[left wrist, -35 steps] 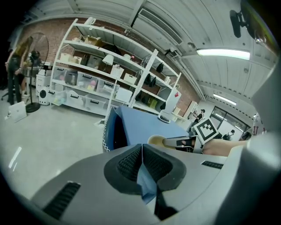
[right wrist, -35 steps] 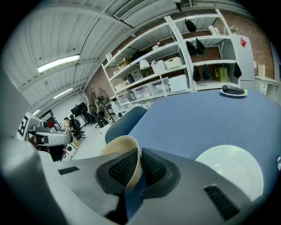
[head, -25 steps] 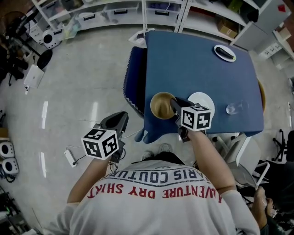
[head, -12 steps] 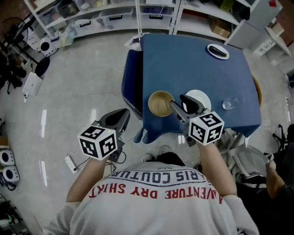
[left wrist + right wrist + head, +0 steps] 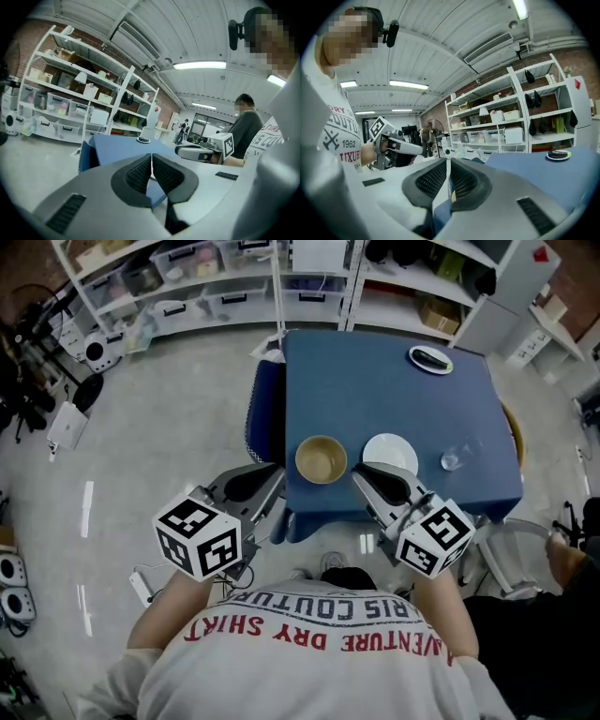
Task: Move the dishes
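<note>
Your left claw (image 5: 277, 469) is clenched. Its pads are pressed together and there is nothing between them. It hangs in the air by the near left corner of the blue desk (image 5: 375, 381).

Your right claw (image 5: 357, 475) has just been closing. Now it is clenched too, with nothing in it. It hangs by the near edge of the desk, near the white plate (image 5: 390, 454). Neither claw touches a dish.

The brown bowl (image 5: 320, 459) sits upright on the desk, near the front edge. The white plate lies just beside it, on the right in the head view. A clear glass (image 5: 451, 460) stands further right, apart from the plate. A small plate (image 5: 430, 359) with something dark on it lies near the far right corner, well apart from the others. Shelves (image 5: 187, 277) with boxes stand behind the desk.
</note>
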{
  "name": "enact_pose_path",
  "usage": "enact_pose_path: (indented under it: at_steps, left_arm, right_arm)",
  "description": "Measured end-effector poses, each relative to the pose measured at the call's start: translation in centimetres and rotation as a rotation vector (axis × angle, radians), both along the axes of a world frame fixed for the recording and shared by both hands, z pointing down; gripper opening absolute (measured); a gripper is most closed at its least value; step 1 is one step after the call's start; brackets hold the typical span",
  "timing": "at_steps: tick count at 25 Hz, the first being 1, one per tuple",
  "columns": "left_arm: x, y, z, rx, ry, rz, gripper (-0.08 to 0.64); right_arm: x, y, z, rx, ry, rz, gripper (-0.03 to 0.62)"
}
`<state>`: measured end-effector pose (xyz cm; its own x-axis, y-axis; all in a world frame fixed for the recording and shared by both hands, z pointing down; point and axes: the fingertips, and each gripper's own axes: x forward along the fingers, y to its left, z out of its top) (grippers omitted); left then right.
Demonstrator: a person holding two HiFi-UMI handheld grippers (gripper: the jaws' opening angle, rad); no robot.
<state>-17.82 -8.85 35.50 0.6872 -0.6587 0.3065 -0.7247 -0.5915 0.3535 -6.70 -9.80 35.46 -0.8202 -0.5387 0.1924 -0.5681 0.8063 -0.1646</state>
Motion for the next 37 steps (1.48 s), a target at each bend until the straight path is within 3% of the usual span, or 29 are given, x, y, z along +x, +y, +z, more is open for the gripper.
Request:
enact_pose_path:
  at_steps: [4,18,37]
  left_arm:
    - [1.0,0.7,-1.1,0.026,-0.002,0.040,0.031]
    - [2.9,2.8,-1.6,0.065,0.027,0.087,0.031]
    - [2.0,3.3,-0.3,0.030,0.009,0.059,0.031]
  right_arm:
    - [-0.1,1.6,-1.4,0.016,-0.065,-0.034,0.028]
    - [0.9,4.0,-1.3,-0.013,-0.129,-0.013,0.023]
    - [0.6,4.1,0.0,-0.026,-0.067,0.002,0.023]
